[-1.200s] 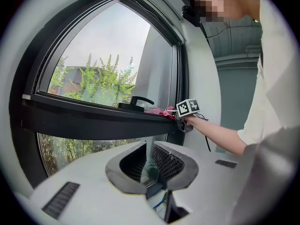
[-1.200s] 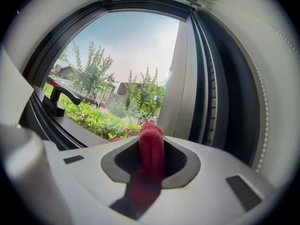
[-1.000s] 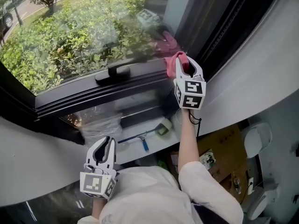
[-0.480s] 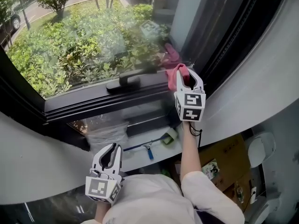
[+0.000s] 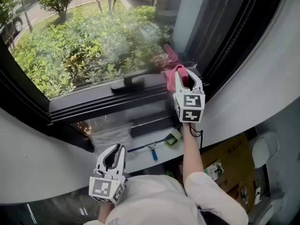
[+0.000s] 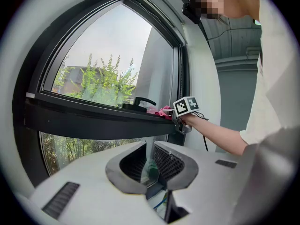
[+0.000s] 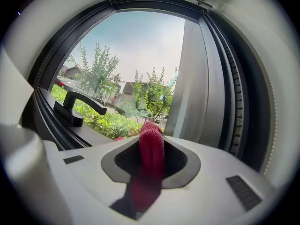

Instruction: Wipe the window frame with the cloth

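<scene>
A pink cloth [image 5: 173, 75] is pinched in my right gripper [image 5: 187, 75], which is shut on it and presses it onto the black window frame [image 5: 93, 102] near its right corner. Just left of the cloth, the black window handle [image 5: 133, 82] lies on the frame. In the right gripper view the cloth [image 7: 151, 142] fills the gap between the jaws, with the handle [image 7: 77, 108] to the left. My left gripper [image 5: 118, 148] hangs low by the person's body, shut and holding nothing. The left gripper view shows the cloth [image 6: 159, 110] on the frame [image 6: 93, 121].
Below the frame, a sill holds a blue-handled squeegee [image 5: 152, 150], a green sponge [image 5: 174, 136] and a clear plastic bag [image 5: 110, 132]. A cardboard box [image 5: 225, 158] stands at the lower right. A white curved wall [image 5: 243, 88] borders the window on the right.
The right gripper with the cloth now stands a little nearer the handle along the frame. The left gripper has drifted slightly right and lower in the view.
</scene>
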`<action>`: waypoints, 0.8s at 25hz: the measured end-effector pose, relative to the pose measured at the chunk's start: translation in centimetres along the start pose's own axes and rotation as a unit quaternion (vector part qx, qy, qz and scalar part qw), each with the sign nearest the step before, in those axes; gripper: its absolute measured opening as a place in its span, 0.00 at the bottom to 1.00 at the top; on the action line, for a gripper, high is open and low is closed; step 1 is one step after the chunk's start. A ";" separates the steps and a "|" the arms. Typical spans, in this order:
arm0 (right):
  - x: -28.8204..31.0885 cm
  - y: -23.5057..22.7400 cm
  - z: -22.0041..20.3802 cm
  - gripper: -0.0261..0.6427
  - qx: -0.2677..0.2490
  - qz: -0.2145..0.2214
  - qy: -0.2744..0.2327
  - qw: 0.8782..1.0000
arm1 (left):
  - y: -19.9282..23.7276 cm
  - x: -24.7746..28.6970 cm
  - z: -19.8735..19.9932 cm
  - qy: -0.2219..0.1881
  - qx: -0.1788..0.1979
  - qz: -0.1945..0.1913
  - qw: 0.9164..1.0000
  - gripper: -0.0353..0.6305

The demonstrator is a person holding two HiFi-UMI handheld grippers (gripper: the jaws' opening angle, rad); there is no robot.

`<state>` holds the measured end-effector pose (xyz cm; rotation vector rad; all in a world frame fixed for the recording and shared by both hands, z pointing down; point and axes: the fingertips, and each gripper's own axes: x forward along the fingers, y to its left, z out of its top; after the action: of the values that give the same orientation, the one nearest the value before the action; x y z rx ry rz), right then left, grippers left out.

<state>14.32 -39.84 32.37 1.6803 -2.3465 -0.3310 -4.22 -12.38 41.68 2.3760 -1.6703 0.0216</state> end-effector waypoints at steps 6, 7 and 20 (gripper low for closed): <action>-0.1 1.4 0.4 0.19 0.005 0.014 -0.003 1.000 | 0.1 -0.2 0.0 -0.001 0.000 -0.003 1.000 0.14; -0.1 1.6 0.5 0.19 0.005 0.016 -0.003 1.000 | 0.1 -0.3 0.0 -0.001 0.001 -0.004 1.000 0.14; -0.5 5.2 1.7 0.19 0.005 0.044 -0.007 0.999 | 0.3 -0.8 0.0 -0.007 -0.002 -0.007 1.000 0.14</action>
<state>9.28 -37.60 32.44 1.5782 -2.4286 -0.3160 -4.78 -11.78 41.58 2.3918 -1.6577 -0.0016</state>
